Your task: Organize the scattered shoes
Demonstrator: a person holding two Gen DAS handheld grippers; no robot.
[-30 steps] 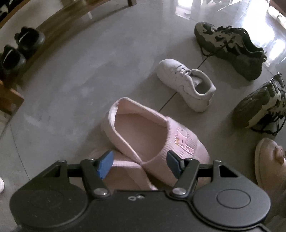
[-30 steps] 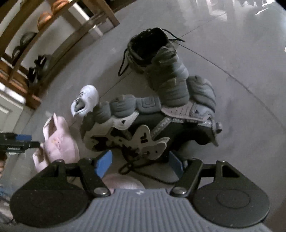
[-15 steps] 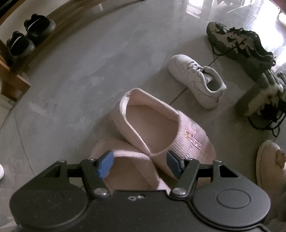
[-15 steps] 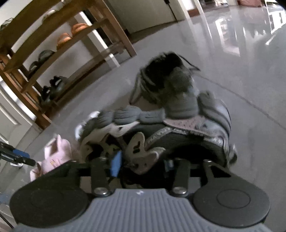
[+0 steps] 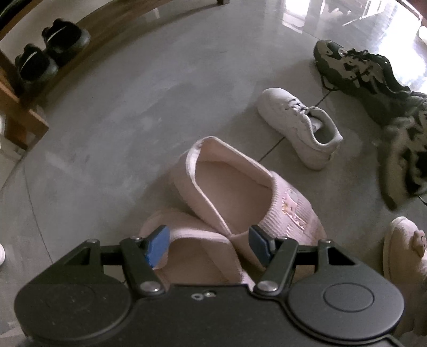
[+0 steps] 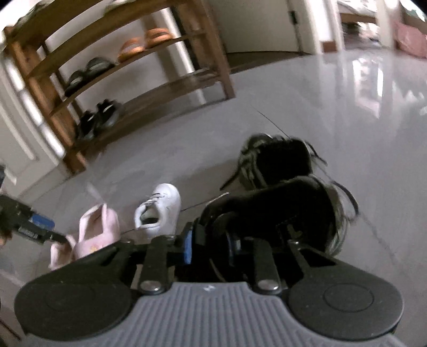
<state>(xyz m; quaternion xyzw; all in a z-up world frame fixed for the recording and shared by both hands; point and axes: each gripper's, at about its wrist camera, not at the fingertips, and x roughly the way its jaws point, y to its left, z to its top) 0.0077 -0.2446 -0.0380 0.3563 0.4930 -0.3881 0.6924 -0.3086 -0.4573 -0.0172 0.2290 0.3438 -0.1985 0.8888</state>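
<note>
Two pink slippers point(image 5: 248, 192) lie overlapped on the grey floor, and my left gripper point(image 5: 209, 247) hovers open over the nearer slipper point(image 5: 194, 253), its blue pads on either side. Beyond them lies a white sneaker point(image 5: 301, 128), also seen in the right wrist view as the white sneaker point(image 6: 160, 206). My right gripper point(image 6: 210, 245) is shut on a dark camouflage sneaker point(image 6: 280, 213), lifted off the floor. Its mate point(image 6: 275, 160) lies on the floor behind it. The lifted sneaker appears blurred at the right edge point(image 5: 405, 160) in the left wrist view.
A wooden shoe rack point(image 6: 128, 88) stands at the back left with dark shoes point(image 6: 98, 120) on its lowest shelf and others above. A beige plush slipper point(image 5: 403, 253) sits at the right edge. A doorway point(image 6: 307, 24) opens at the back.
My right gripper closed on the camouflage sneaker and raised it, tilting up toward the rack. My left gripper drew back slightly over the pink slippers and stayed open.
</note>
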